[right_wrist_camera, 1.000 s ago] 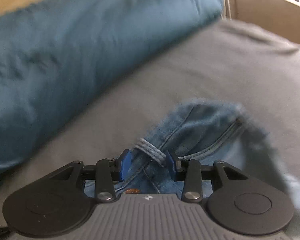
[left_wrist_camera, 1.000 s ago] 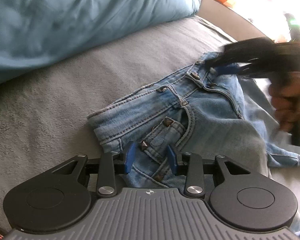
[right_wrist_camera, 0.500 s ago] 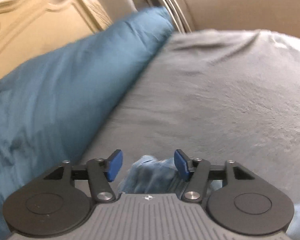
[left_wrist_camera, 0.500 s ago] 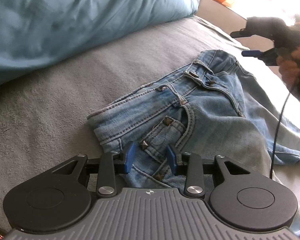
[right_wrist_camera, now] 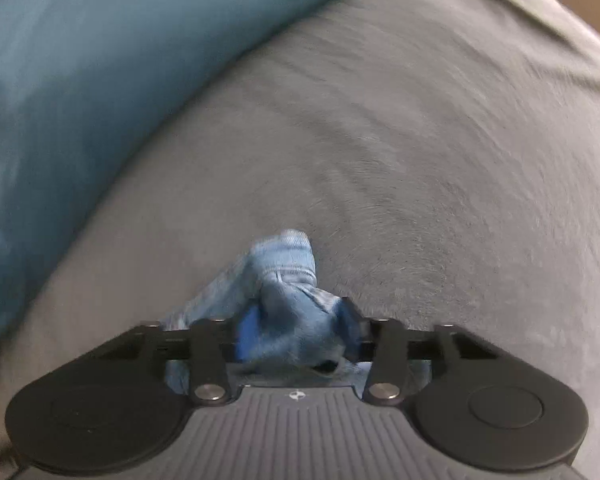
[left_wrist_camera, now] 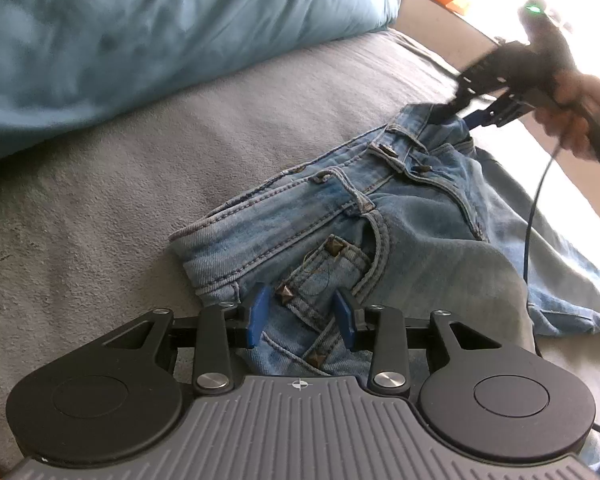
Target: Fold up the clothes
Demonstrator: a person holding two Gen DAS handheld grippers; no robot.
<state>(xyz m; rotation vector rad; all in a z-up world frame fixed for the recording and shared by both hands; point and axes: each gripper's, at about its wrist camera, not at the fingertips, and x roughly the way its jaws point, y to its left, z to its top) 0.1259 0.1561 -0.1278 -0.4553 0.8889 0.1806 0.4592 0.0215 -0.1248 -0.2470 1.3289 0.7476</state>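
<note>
Left tool (left_wrist_camera: 299, 316): lying low over the jeans (left_wrist_camera: 380, 232), fingers parted either side of the studded pocket, clamping nothing. Right tool (right_wrist_camera: 296, 336): closing around a bunched fold of denim at the waistband's far end; image blurring, so whether it is gripping cannot be told. Jeans: lying crumpled on the grey bed (left_wrist_camera: 100, 200), waistband facing the pillow (left_wrist_camera: 140, 32). Pillow: blue, resting on the bed beyond the jeans.
</note>
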